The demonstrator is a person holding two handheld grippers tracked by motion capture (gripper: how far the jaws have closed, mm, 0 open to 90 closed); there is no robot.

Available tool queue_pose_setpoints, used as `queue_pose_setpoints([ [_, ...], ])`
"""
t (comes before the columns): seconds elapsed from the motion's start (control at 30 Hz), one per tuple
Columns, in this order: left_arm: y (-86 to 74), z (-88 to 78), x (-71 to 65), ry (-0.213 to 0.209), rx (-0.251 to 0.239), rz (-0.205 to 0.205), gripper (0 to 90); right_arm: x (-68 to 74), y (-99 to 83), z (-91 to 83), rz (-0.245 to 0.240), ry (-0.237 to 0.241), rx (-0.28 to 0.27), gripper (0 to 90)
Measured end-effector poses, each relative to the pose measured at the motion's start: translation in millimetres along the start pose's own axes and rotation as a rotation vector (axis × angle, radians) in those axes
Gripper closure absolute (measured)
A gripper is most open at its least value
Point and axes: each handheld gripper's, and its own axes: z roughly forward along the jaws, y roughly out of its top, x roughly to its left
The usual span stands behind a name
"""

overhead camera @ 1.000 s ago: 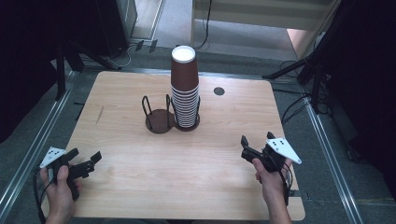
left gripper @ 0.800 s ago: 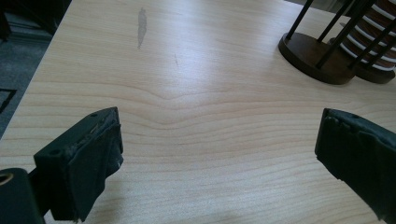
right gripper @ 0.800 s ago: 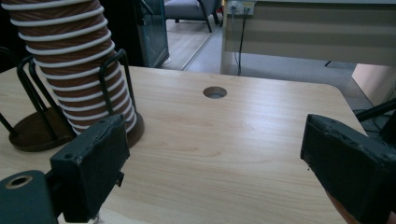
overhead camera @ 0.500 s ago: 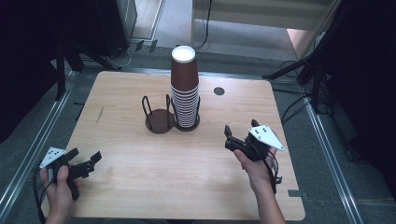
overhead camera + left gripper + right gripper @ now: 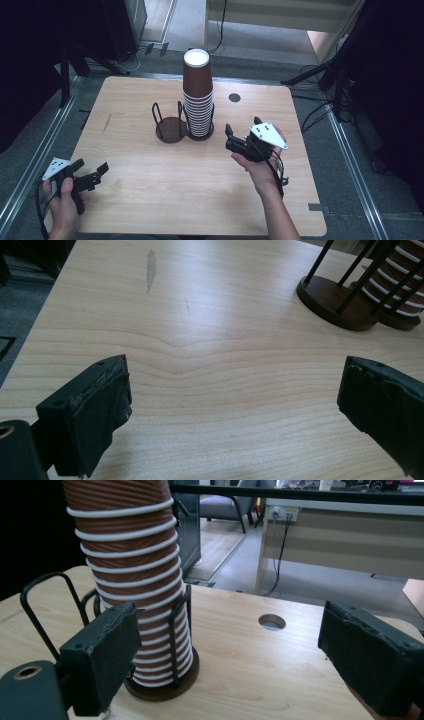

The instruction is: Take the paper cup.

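So, right gripper (image 5: 239,138) hovering just right of cup stack (image 5: 198,100), jaws spread wide, nothing between them, pointed at stack. Brown paper cups with white rims sit upside down in wire holder (image 5: 199,131) mid-table, second holder (image 5: 169,125) empty, touching it on left. Left gripper (image 5: 92,175) well apart at near-left corner of wooden table (image 5: 150,195), jaws also wide open over bare wood

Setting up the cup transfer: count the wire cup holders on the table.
2. The empty holder stands at the table's middle; the holder with the cup stack touches its right side.
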Motion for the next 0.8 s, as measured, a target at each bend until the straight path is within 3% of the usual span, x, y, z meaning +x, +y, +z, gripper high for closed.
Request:
queue_pose_setpoints([
  [0.43, -0.1, 0.1, -0.4, 0.000, -0.002, 0.001, 1.6, 17.1, 16.9, 11.9, 0.005, 0.051, -0.006, 12.9],
  [0.8, -0.1, -0.2, -0.1, -0.002, 0.004, 0.005, 1.6, 21.7, 35.4, 25.2, 0.017, 0.057, -0.008, 12.9],
])
